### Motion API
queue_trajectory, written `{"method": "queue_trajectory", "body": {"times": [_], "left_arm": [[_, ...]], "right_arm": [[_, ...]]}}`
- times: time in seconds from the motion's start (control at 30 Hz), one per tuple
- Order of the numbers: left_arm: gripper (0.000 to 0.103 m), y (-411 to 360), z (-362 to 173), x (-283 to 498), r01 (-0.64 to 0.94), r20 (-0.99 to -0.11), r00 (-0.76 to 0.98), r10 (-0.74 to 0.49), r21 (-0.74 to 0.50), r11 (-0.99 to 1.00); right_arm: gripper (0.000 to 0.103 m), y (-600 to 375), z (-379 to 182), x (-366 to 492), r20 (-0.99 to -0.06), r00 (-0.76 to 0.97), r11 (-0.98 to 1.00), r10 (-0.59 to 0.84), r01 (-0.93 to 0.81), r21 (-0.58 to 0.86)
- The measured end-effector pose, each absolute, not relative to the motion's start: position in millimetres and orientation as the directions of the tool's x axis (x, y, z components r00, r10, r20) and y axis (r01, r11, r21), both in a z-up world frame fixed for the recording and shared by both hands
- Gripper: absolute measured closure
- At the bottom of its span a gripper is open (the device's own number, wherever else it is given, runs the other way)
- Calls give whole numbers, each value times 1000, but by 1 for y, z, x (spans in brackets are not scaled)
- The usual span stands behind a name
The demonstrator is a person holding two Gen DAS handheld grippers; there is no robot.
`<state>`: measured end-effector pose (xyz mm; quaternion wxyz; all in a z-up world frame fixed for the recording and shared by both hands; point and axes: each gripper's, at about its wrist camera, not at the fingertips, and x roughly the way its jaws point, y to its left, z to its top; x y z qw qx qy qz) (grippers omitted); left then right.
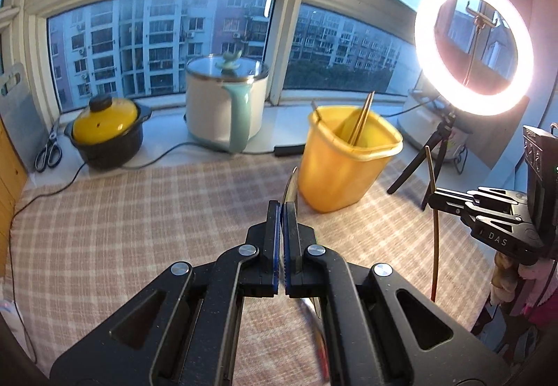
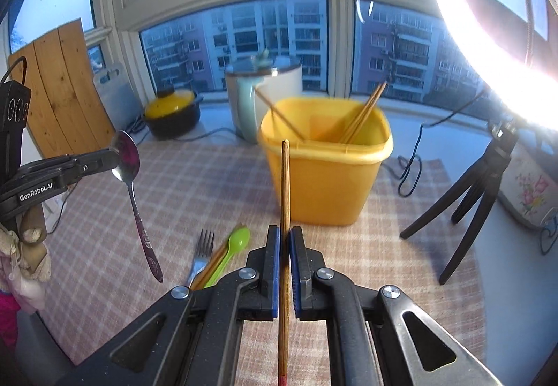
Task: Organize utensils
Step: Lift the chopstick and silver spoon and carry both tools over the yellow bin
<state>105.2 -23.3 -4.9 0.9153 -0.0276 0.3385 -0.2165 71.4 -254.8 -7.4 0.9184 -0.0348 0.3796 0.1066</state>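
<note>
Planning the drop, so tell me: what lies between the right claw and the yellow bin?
In the right wrist view, only bare checked tablecloth lies between the right claw and the yellow bin; the held chopstick points across it.

Open checked cloth [image 2: 216,176] before yellow bin [image 2: 324,176]; tripod [image 2: 477,190] crowding its right.

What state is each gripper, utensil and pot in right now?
Left gripper: shut on metal spoon, held in the air.
Right gripper: shut on chopstick, held in the air.
Yellow bin: upright, open, chopsticks leaning inside.
Fork: lying on cloth.
Green spoon: lying on cloth.
White pot: lid on.
Black pot: lid on.
Ring light: on.
</note>
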Motion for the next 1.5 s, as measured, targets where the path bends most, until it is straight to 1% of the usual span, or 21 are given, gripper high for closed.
{"method": "queue_trajectory", "body": {"times": [0.33,0.83,1.23,1.5], "left_arm": [[103,-41,29,116,405,-539,712,-451,-211,890],[103,-70,60,151,402,-470,757,-453,-211,891],[103,-98,82,187,392,-429,793,-433,-185,901],[103,-106,78,209,372,-435,798,-418,-192,908]], "right_arm": [[100,-259,36,79,-602,788,977,130,-205,-57],[100,-251,83,108,-479,873,970,94,-189,-154],[100,-249,97,138,-403,913,970,66,-153,-187],[100,-249,100,150,-348,936,973,49,-123,-194]]}}
